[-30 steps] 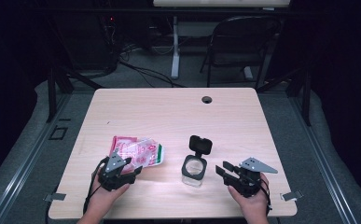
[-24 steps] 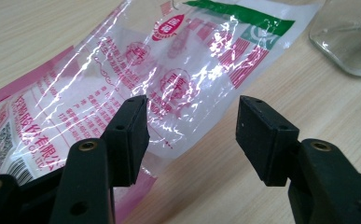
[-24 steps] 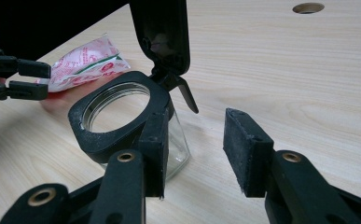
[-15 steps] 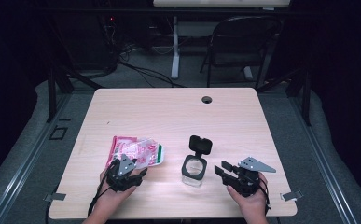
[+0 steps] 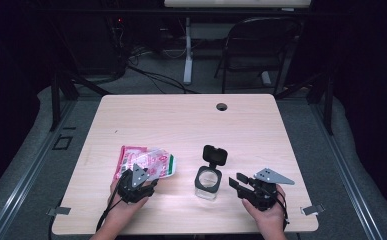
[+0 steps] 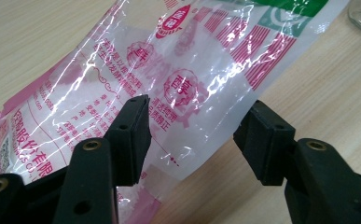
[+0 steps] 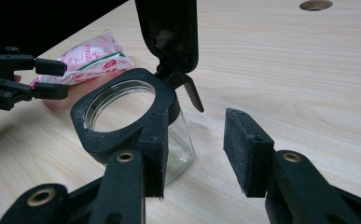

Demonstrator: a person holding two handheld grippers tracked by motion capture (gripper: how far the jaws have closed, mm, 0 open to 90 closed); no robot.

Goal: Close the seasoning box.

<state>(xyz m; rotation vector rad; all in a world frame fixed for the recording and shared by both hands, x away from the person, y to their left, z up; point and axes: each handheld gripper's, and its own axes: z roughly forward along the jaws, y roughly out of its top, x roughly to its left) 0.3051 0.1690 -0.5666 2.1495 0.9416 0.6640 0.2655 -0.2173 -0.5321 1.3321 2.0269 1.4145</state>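
This looks like a lab or recording studio. A pale wooden surface (image 5: 181,125) with a cable hole (image 5: 222,106) stands on grey carpet (image 5: 301,115), ringed by dark curtained walls. Behind it, loose cables (image 5: 151,75) trail across the floor beside a black folding chair (image 5: 253,50) and a white desk leg (image 5: 187,55).

Table (image 5: 191,125) brightly lit amid dark surroundings; glare on the plastic bag (image 6: 178,70)

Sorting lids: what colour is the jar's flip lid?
Black lid, clearest in the right gripper view.
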